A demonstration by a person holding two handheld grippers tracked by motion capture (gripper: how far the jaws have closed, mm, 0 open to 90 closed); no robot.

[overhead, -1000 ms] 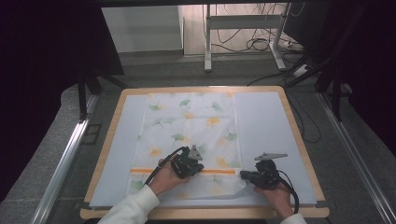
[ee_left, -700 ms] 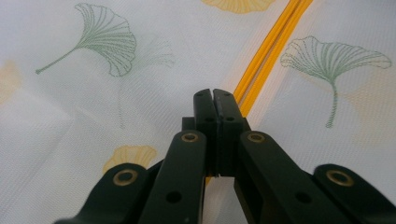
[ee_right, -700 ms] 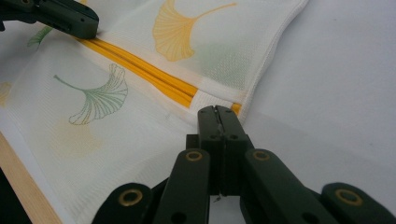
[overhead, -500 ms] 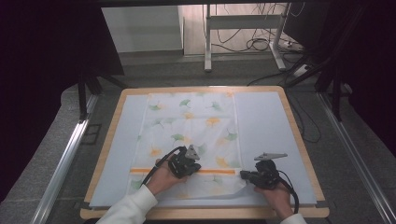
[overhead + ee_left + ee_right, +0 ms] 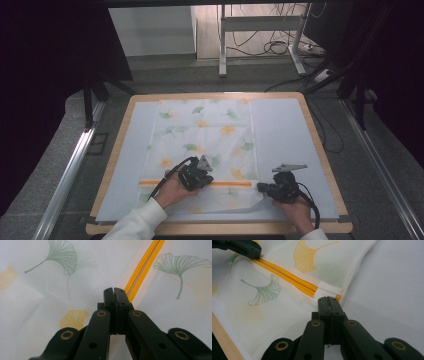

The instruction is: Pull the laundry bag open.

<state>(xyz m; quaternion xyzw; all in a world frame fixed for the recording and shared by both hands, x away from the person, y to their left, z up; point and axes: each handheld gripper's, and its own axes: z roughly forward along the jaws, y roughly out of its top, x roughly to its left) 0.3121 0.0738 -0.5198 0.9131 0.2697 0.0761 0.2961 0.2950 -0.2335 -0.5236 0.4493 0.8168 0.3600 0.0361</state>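
Both grippers pinched at the zip of a mesh bag

High view: left gripper (image 5: 196, 176) mid-zip, right gripper (image 5: 270, 189) at the bag's (image 5: 210, 135) corner. Left gripper view: jaws clenched beside the orange zip (image 5: 143, 265). Right gripper view: jaws clamped at the zip's end (image 5: 338, 298); zip looks closed, so the work seems barely begun

A white mesh bag (image 5: 205, 150) with green and yellow leaf pictures lies flat in the middle of the high view. Its orange zipper (image 5: 227, 183) runs straight across near the bottom, and it looks zipped shut. The bag's lower right corner is a bit wrinkled.
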